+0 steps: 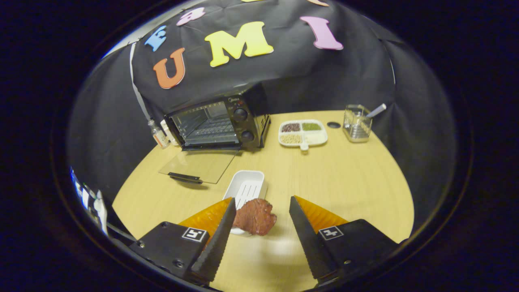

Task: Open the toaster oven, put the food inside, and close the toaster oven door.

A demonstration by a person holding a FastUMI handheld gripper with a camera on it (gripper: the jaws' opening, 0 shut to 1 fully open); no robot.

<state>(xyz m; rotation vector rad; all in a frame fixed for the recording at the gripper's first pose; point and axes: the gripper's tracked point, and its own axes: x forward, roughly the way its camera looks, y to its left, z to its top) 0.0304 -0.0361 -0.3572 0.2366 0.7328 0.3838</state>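
- Far left, against the booth wall, we see a small bottle standing on the worktop, just left of the toaster oven.
- The toaster oven sits at the far left of the worktop. Its glass door is already dropped flat toward us, handle on the near edge, so the cavity and rack are open to view. We judge the opening step done.
- Near the middle, a white tray lies with its long axis running from the jaws toward the oven door. The food, a reddish-brown lump like a cut of meat, sits at the tray's near end, overhanging its near right corner.
- Our gripper has its jaws spread wide and holds nothing. The food lies between the fingers but off centre: hard against the left finger, with a clear gap to the right finger. Whether the left finger touches it we cannot tell.
- The relation that matters: the food is slightly left of the jaws' midline and just ahead, with the oven beyond it, further left and far. We judge a small shift left would centre it before closing.
- Far right of the oven rests a divided dish of beans and grains, then a clear holder with a utensil in it.
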